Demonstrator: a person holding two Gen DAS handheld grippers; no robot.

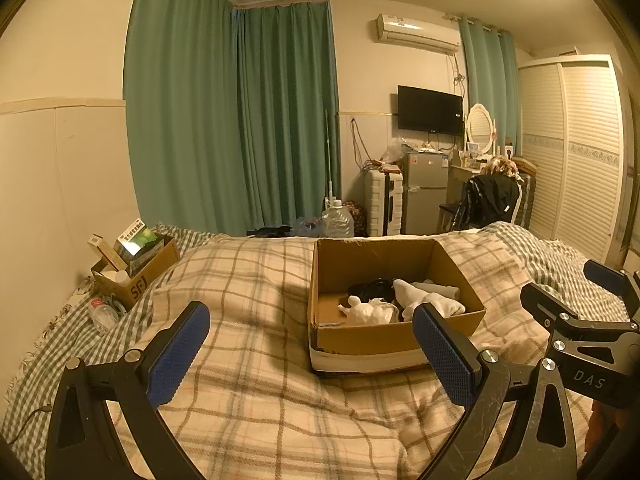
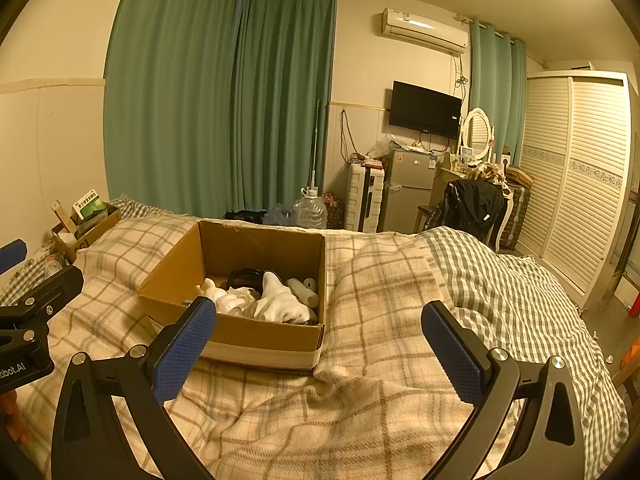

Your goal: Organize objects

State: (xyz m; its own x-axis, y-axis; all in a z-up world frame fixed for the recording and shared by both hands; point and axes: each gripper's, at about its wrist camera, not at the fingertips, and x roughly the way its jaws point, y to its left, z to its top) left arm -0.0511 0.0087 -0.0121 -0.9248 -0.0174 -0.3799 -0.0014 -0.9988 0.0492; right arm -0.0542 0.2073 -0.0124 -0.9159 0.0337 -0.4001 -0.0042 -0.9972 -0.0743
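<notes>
An open cardboard box (image 1: 384, 342) sits on the plaid blanket, also in the right wrist view (image 2: 256, 340). Inside lie white socks (image 1: 428, 300), a white figurine (image 1: 362, 312) and a black item (image 1: 370, 288); the right wrist view shows the socks (image 2: 280, 300) and a small white bottle (image 2: 306, 292) too. My left gripper (image 1: 312, 354) is open and empty, just short of the box's near wall. My right gripper (image 2: 320, 354) is open and empty, near the box's right front corner. The right gripper's body shows at the left wrist view's right edge (image 1: 588, 320).
A smaller cardboard box (image 1: 134, 268) with packets stands at the bed's left side against the wall, a clear bottle (image 1: 102, 314) beside it. Green curtains (image 1: 232, 120), a fridge (image 1: 426, 192), a chair with a black jacket (image 1: 486, 200) and a wardrobe (image 1: 576, 152) lie beyond the bed.
</notes>
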